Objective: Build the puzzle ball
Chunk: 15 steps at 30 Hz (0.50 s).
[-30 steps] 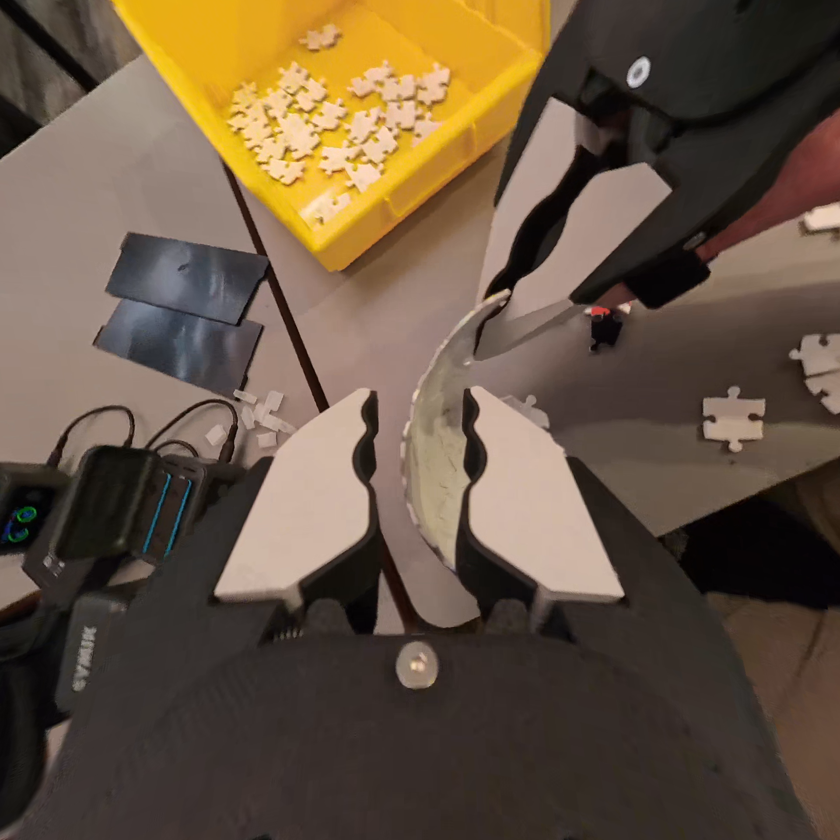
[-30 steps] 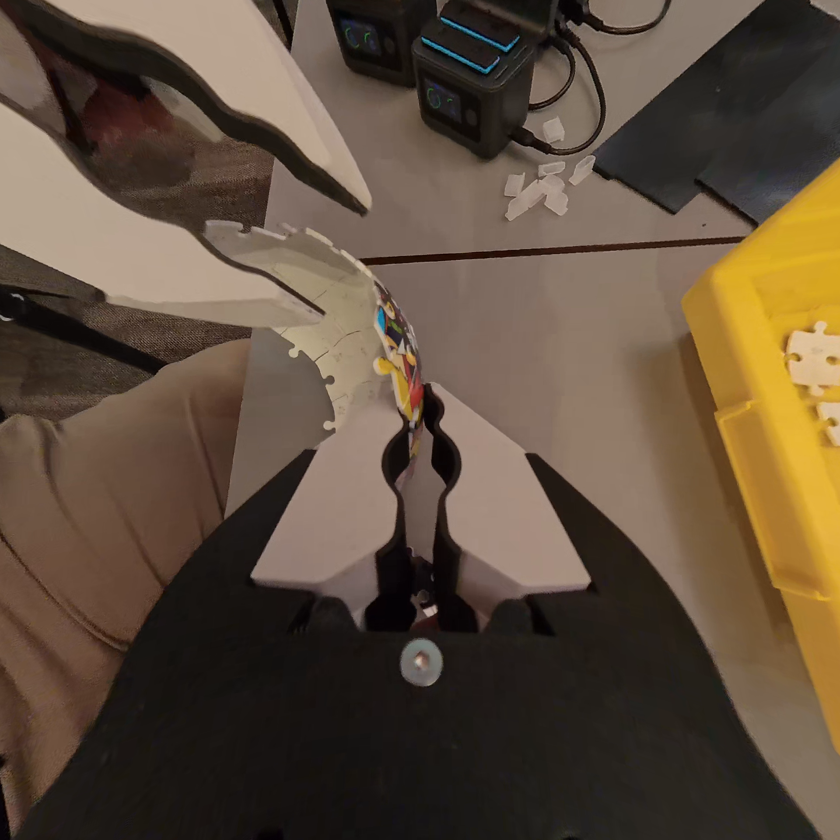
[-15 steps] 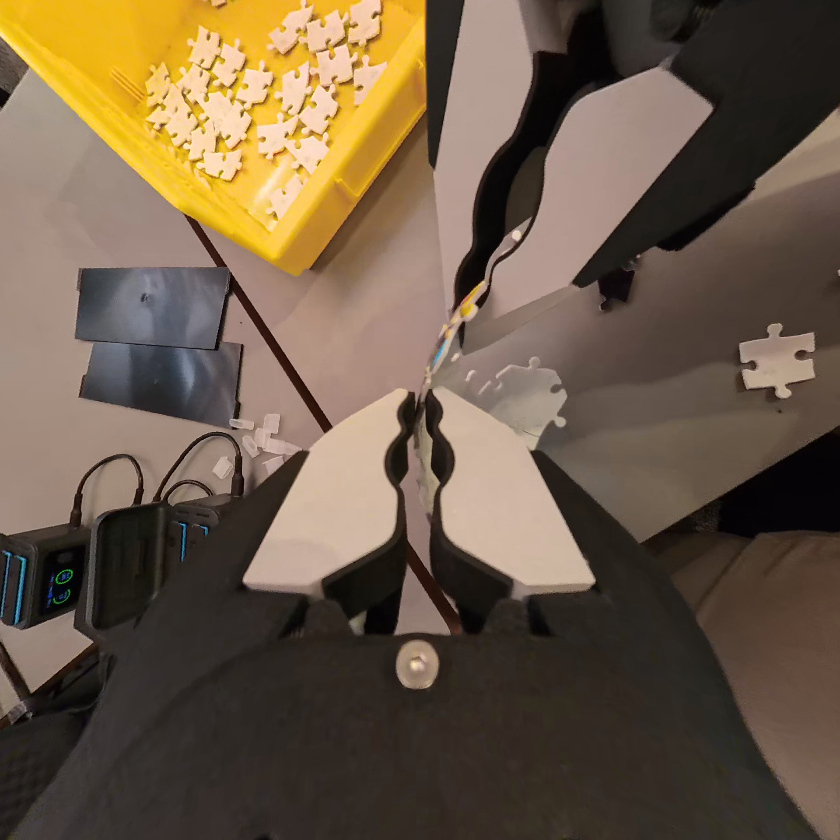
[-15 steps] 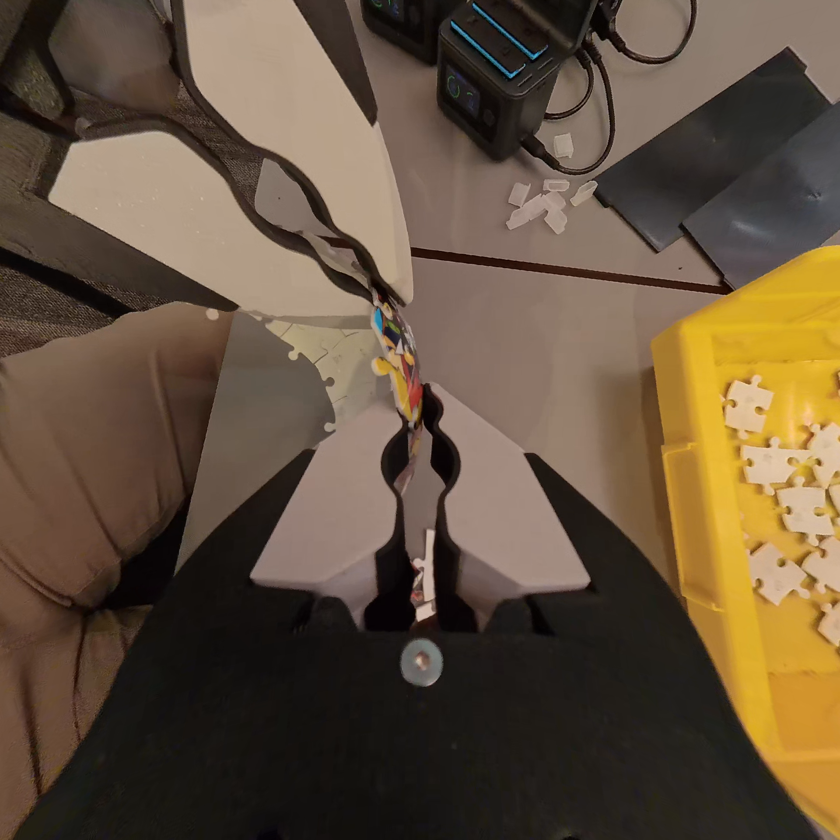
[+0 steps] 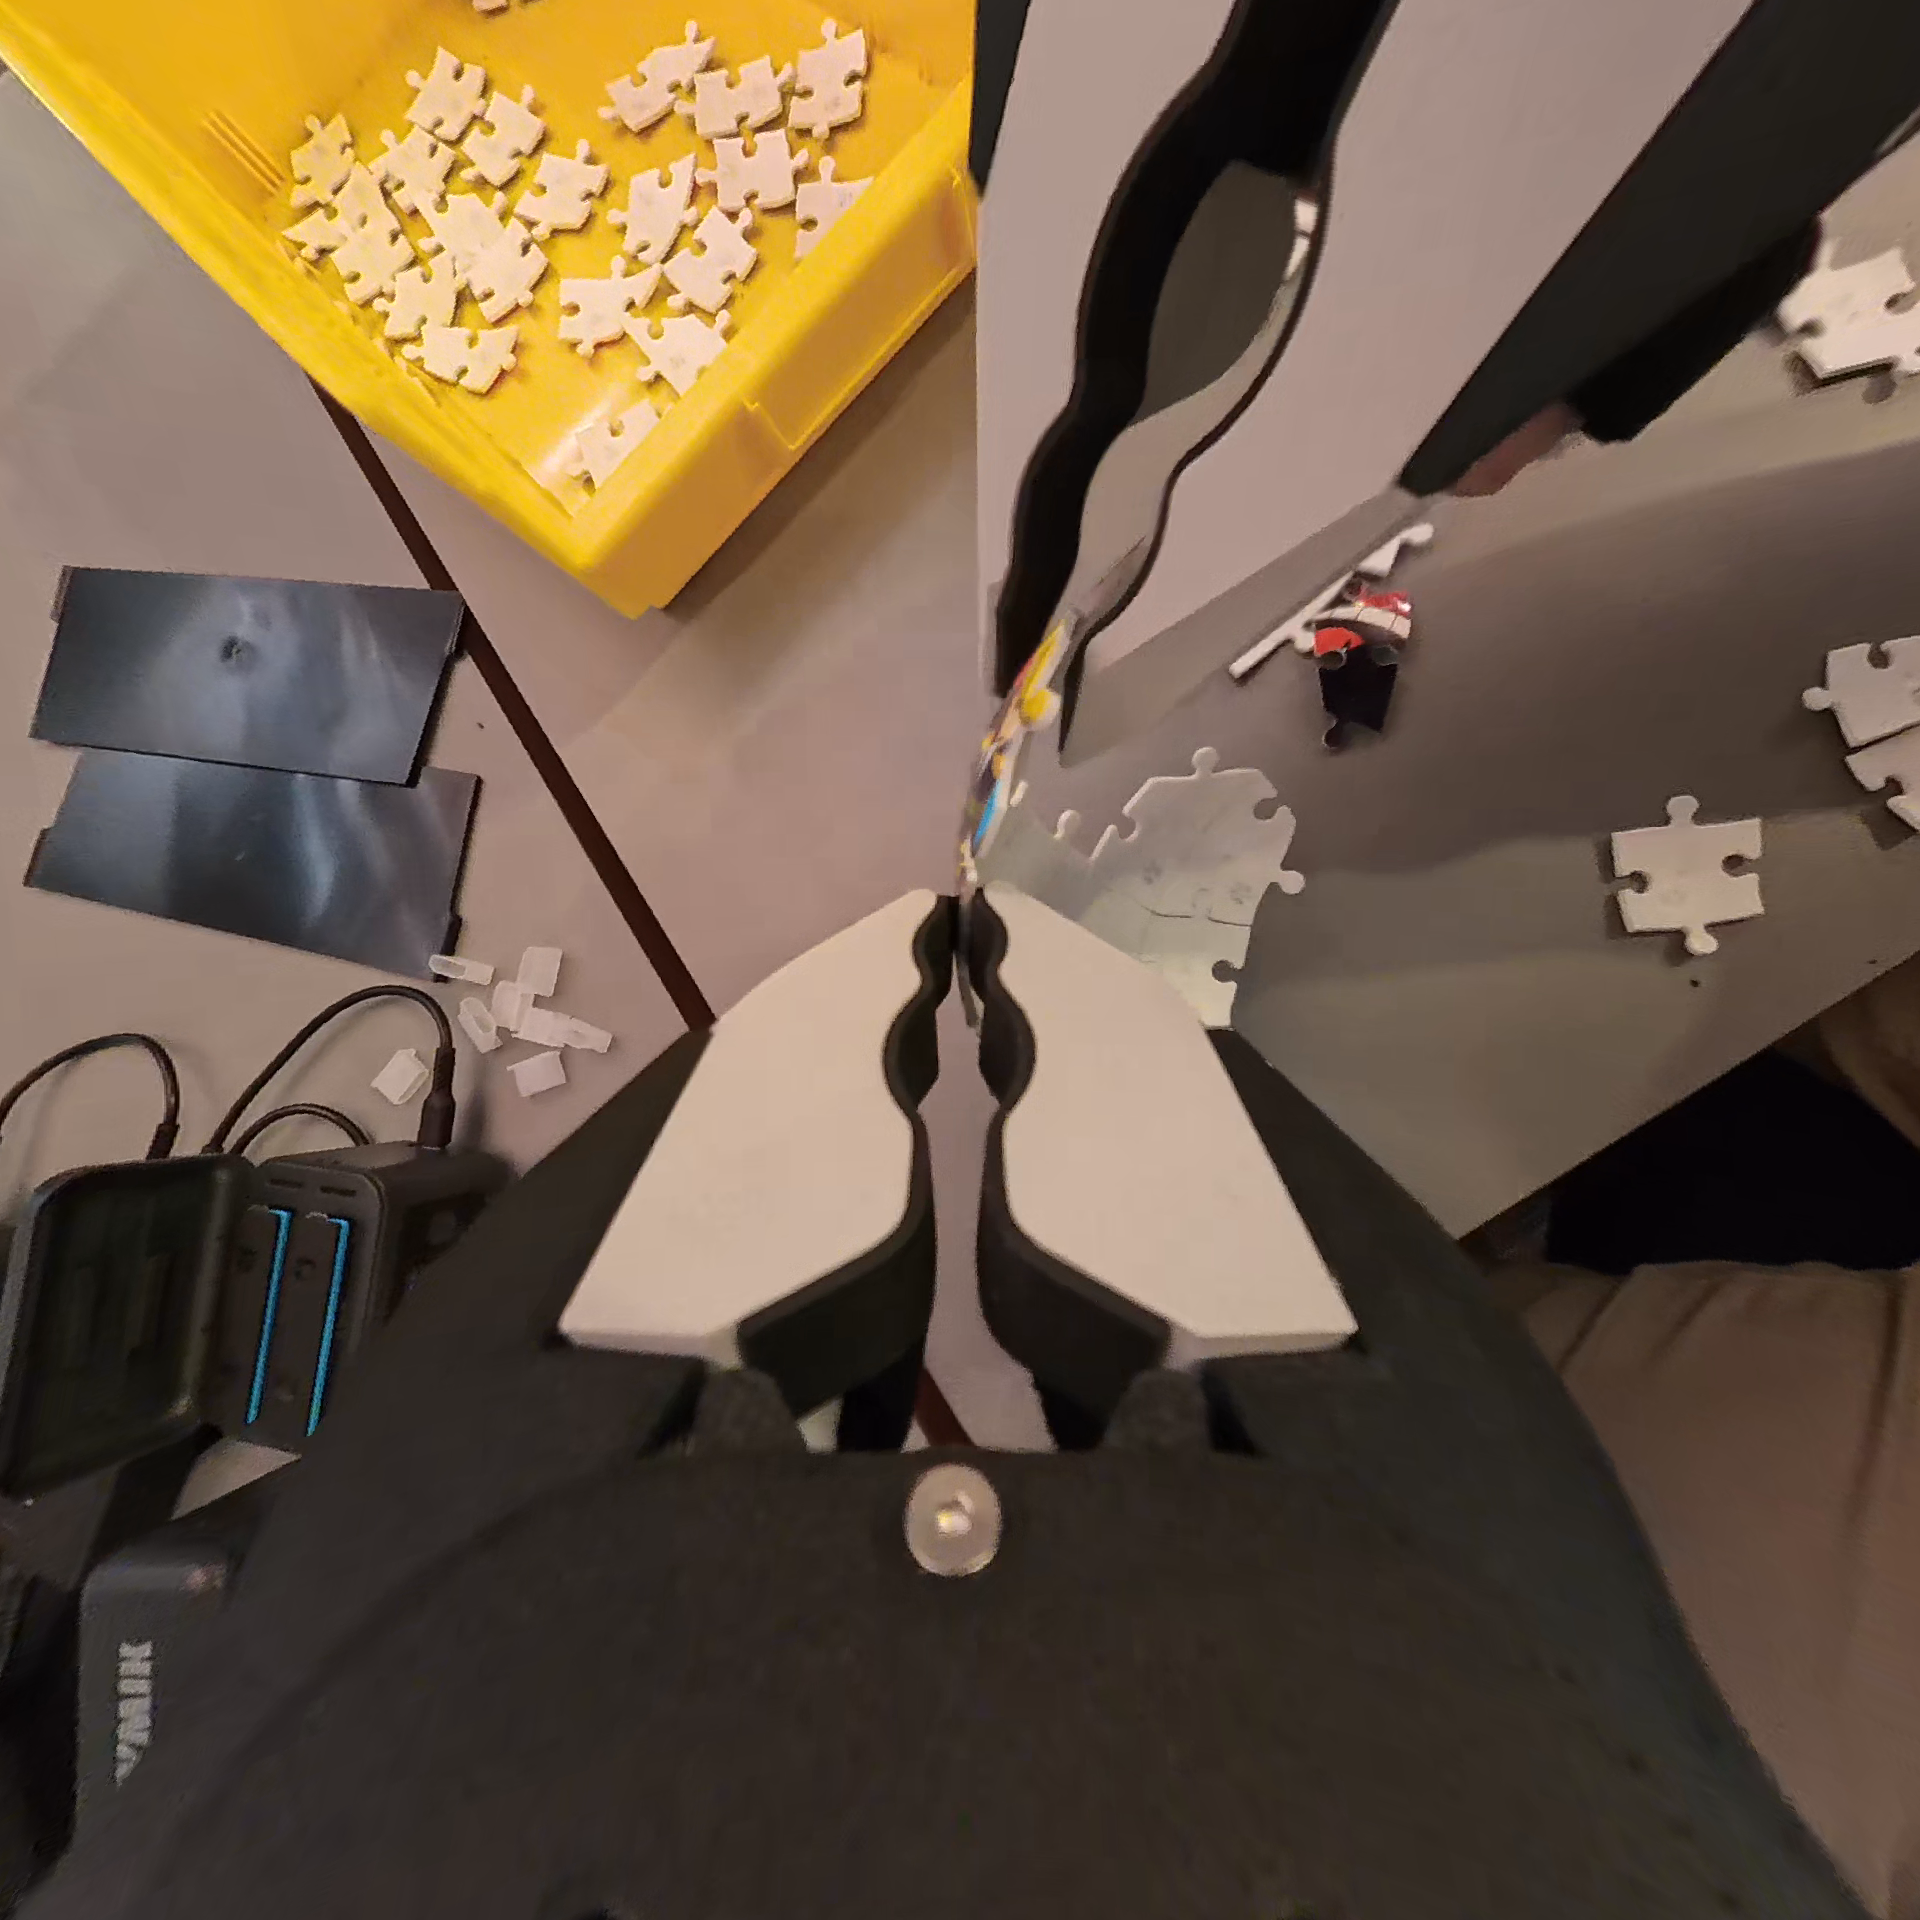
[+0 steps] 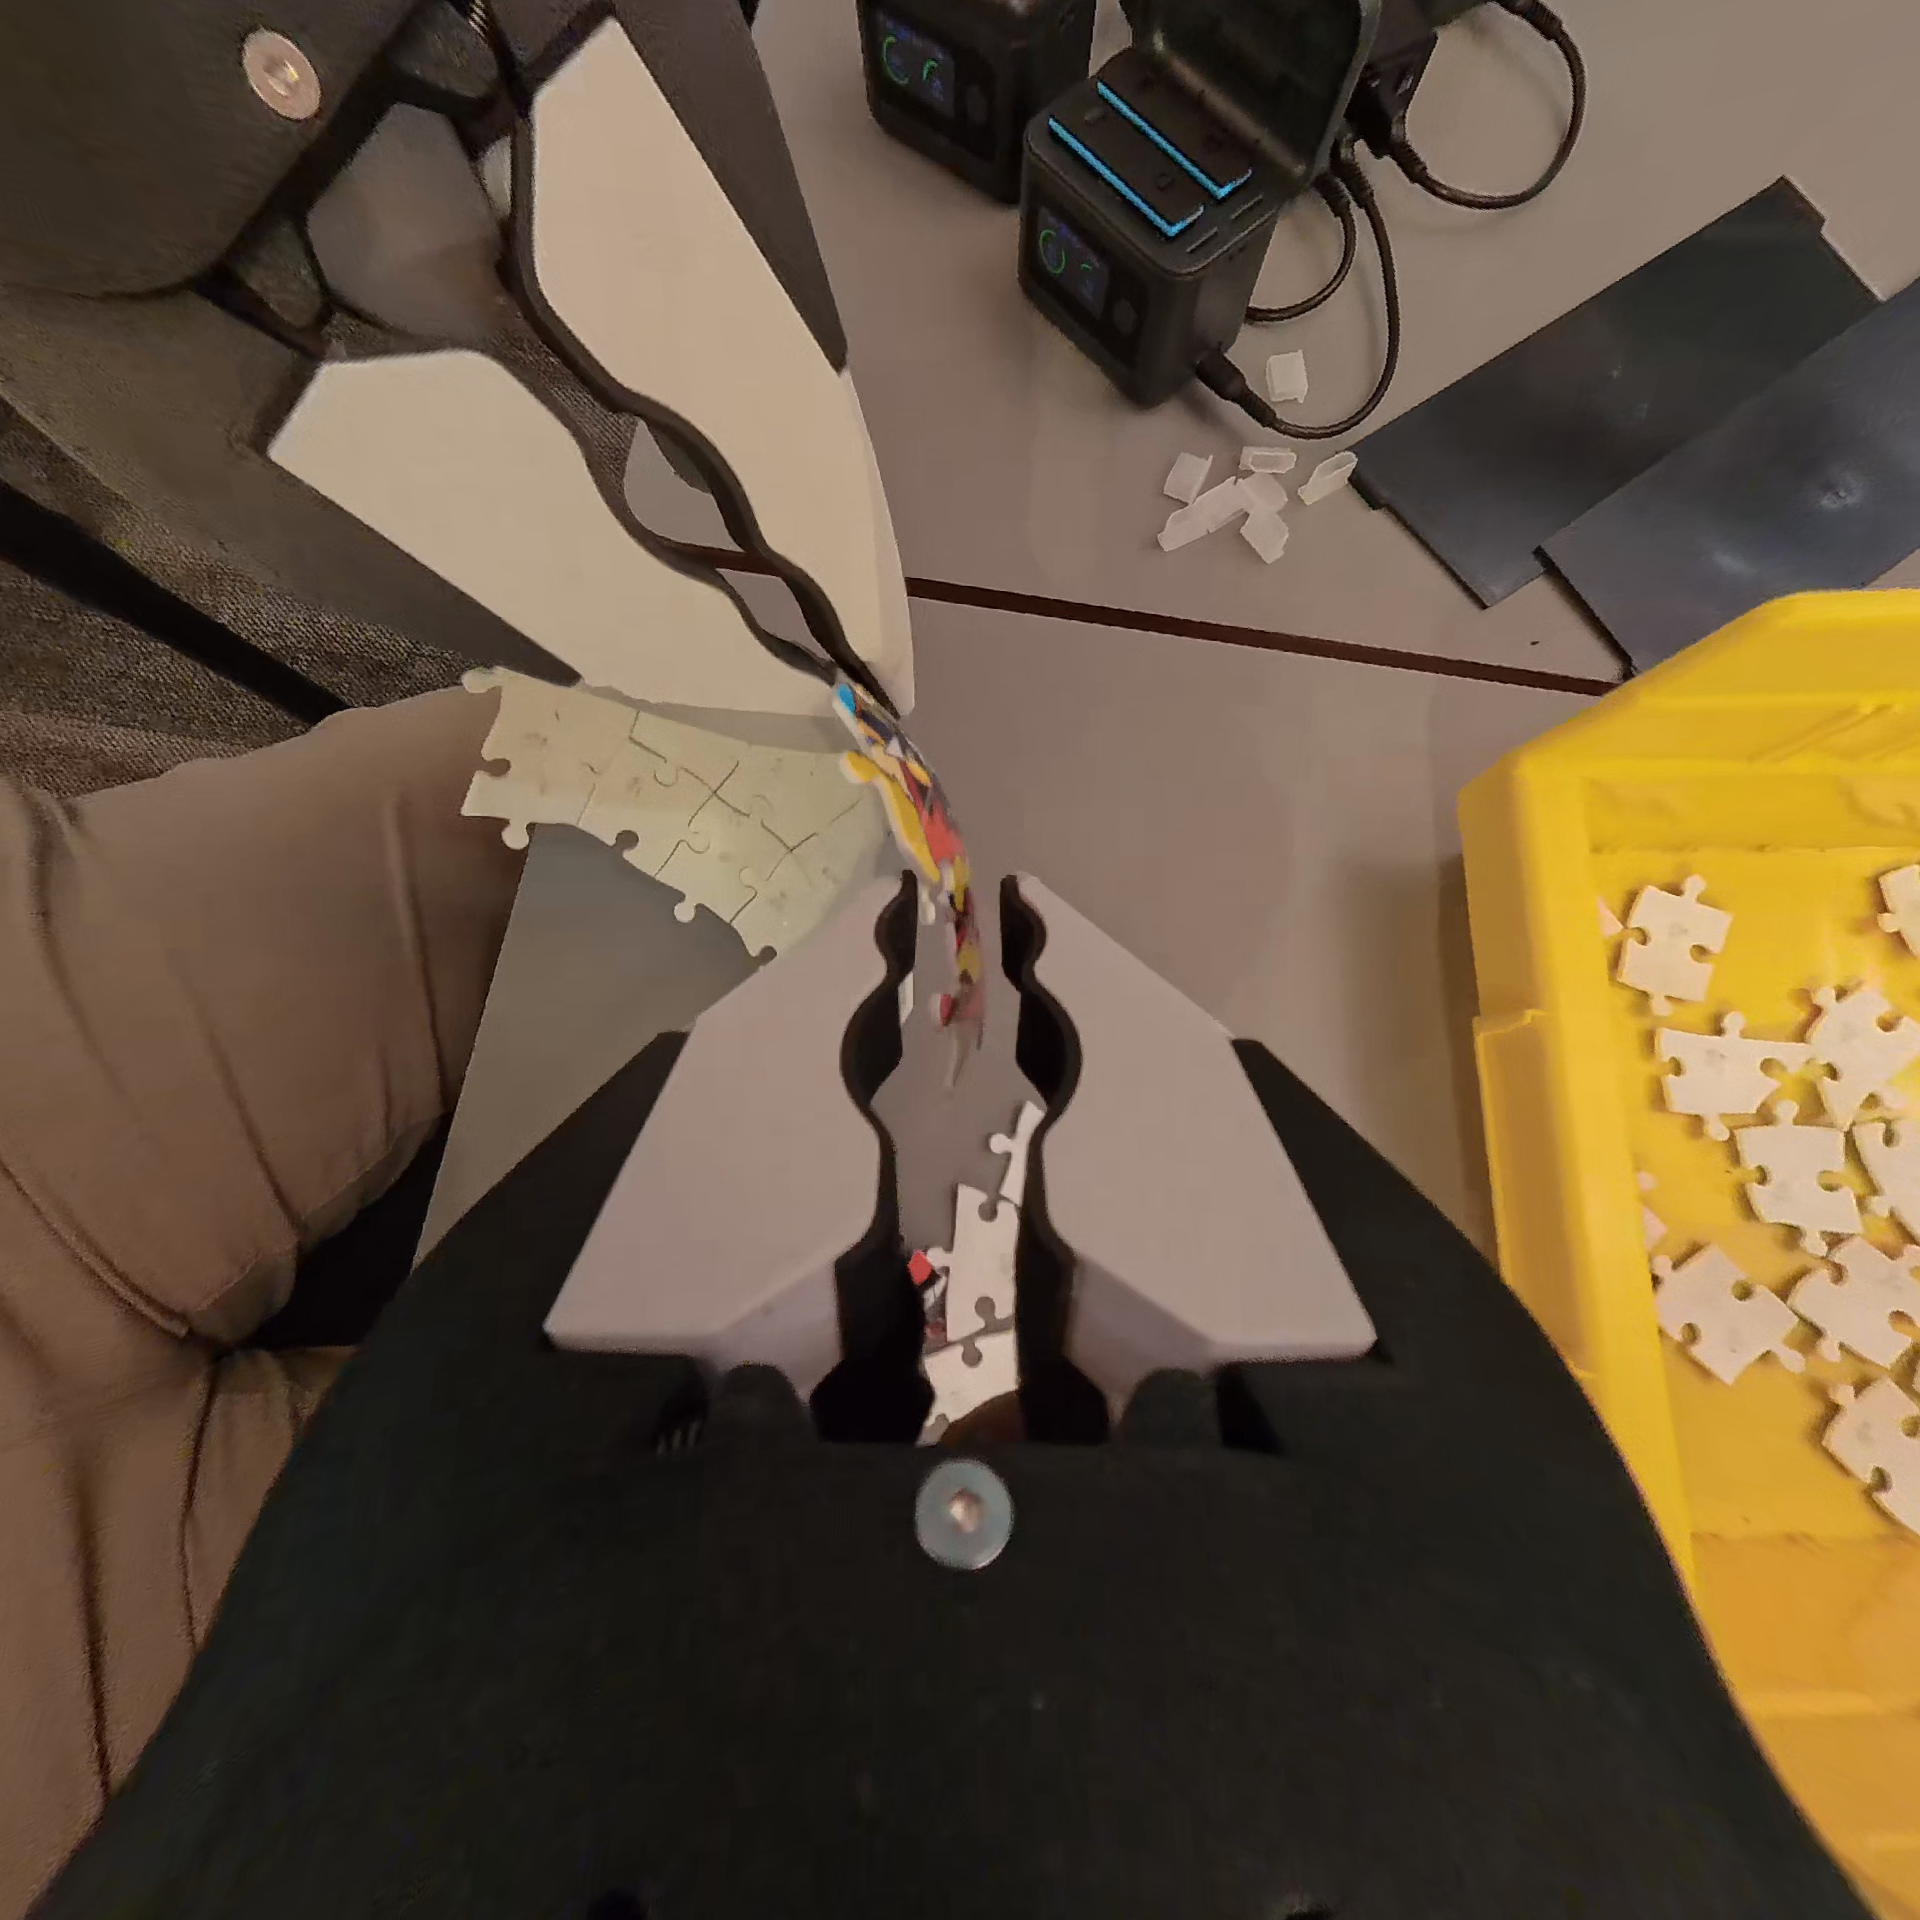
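Note:
The partly built puzzle ball is a curved shell (image 5: 1174, 873) of joined pieces, white inside and coloured outside (image 6: 925, 810), held in the air above the grey table. My left gripper (image 5: 961, 909) is shut on one edge of it; it also shows in the right wrist view (image 6: 878, 691). My right gripper (image 6: 961, 888) stands opposite with its jaws a little apart, and the shell's coloured edge passes between them without being pinched. It also shows in the left wrist view (image 5: 1029, 675).
A yellow bin (image 5: 665, 561) of several white loose pieces (image 5: 520, 239) sits at the back. More pieces (image 5: 1683, 873) and a small red and black cluster (image 5: 1356, 644) lie on the table. Chargers with cables (image 6: 1132, 239), black sheets (image 5: 249, 748) and a person's leg (image 6: 208, 1039) are near. The tips of both grippers are at nearly the same place.
My left gripper has closed on the shell's edge. My right gripper, shut on the shell before, has parted its jaws. Both views have shifted towards the yellow bin.

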### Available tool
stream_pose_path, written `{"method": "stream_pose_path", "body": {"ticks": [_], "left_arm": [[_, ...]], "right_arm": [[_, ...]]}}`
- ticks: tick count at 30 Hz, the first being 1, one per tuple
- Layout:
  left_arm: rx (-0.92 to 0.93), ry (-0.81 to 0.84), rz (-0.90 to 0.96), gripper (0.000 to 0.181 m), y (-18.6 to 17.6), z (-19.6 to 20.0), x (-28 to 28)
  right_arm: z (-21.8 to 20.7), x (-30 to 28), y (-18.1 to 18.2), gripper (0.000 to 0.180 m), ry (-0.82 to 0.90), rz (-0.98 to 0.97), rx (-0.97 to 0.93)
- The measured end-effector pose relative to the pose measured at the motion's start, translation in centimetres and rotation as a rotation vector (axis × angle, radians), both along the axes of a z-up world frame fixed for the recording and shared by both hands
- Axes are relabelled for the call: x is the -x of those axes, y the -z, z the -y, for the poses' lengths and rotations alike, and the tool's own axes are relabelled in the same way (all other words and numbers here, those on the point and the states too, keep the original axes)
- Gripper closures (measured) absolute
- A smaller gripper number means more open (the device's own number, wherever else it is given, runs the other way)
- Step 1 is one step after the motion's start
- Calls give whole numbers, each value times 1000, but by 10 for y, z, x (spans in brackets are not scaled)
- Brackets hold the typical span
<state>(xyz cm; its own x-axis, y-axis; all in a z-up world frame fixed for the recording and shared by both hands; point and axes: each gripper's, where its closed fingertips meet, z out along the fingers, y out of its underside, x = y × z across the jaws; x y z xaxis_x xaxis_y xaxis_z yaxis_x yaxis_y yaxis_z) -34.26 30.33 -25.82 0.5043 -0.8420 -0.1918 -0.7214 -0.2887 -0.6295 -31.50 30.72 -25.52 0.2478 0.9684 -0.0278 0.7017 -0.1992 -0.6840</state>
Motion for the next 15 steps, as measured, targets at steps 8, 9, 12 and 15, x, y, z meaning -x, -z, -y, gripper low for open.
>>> {"method": "stream_pose_path", "body": {"ticks": [8, 9, 12, 15], "left_arm": [[-1, -27, 66, 178, -6, 0, 1], [0, -28, 75, 178, -6, 1, 0], [1, -41, 97, 178, -7, 2, 0], [0, -58, 116, 178, -6, 3, 1]], "right_arm": [[2, -12, -2, 160, 7, -20, 15], [1, -14, -3, 160, 12, -30, 18], [1, -17, -2, 163, 15, -42, 24], [1, -20, 0, 165, 19, -39, 27]]}}
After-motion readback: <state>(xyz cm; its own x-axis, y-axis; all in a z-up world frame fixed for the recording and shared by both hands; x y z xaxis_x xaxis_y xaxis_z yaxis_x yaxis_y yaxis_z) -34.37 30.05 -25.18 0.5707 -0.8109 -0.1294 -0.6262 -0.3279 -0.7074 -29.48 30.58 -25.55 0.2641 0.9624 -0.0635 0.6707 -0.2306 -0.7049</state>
